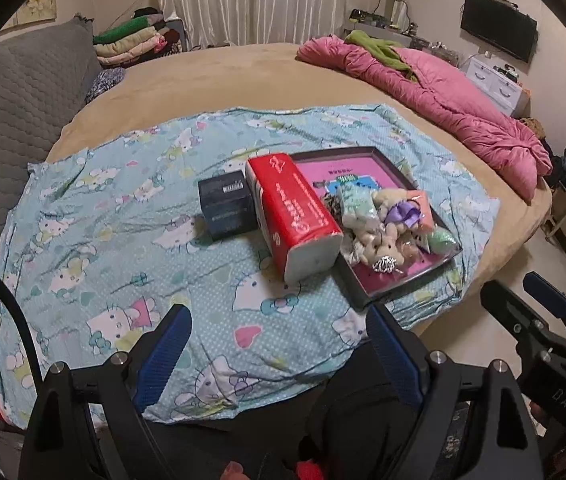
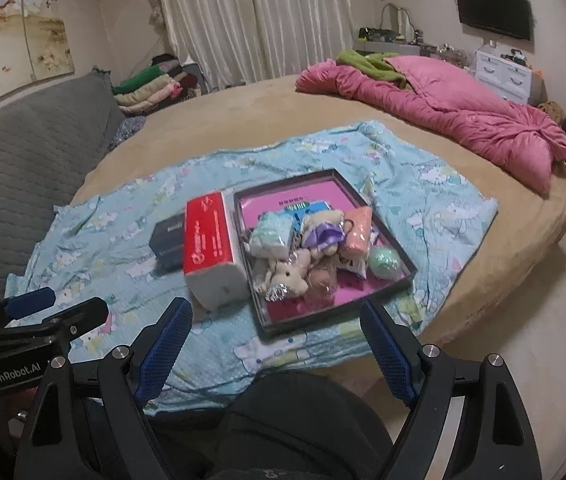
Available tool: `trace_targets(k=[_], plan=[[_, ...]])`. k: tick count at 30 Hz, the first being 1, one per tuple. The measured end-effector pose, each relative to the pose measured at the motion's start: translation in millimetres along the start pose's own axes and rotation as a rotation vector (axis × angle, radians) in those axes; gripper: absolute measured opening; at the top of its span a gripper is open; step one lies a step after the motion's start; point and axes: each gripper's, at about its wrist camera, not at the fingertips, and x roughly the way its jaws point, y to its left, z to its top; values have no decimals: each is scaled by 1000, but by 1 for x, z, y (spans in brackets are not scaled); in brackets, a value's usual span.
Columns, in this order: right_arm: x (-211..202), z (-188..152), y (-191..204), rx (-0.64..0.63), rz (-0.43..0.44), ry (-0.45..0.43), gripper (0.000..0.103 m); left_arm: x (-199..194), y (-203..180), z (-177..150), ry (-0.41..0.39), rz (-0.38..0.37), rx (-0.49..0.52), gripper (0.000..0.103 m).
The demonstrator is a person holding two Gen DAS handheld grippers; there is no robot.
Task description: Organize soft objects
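Round and soft, the tan bed (image 2: pixel 267 100) carries a crinkly blue cat-print sheet (image 1: pixel 123 240). Both tools, left tool (image 1: pixel 279 344) and right tool (image 2: pixel 277 336), stand wide, holding nothing, above bare sheet. Farther on, fluffy toys (image 2: pixel 307 248) fill a flat dark tray (image 2: pixel 331 312) beside a red tissue pack (image 2: pixel 211 248).

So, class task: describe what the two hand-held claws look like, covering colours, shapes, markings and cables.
Both claws are black angular frames with silver bolts and two ribbed blue pads on the fingers. The left claw has a black cable looping beside it, and its body reads "GenRobot.AI" in the right wrist view. The right claw shows "DAS" on its side in the left wrist view.
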Motion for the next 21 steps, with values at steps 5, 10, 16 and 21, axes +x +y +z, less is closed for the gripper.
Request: trace_targets(k=[5, 10, 16, 21], plan=[[7, -6, -4, -6, -11, 17, 87, 7, -1, -6, 0, 7, -14, 89], [13, -11, -3, -27, -18, 12, 87, 13, -1, -8, 7, 4, -28, 89], [26, -17, -4, -26, -4, 53, 87, 30, -1, -13, 47, 5, -31, 89], [34, -21, -2, -45, -14, 66, 87, 39, -1, -17, 63, 6, -36, 89]])
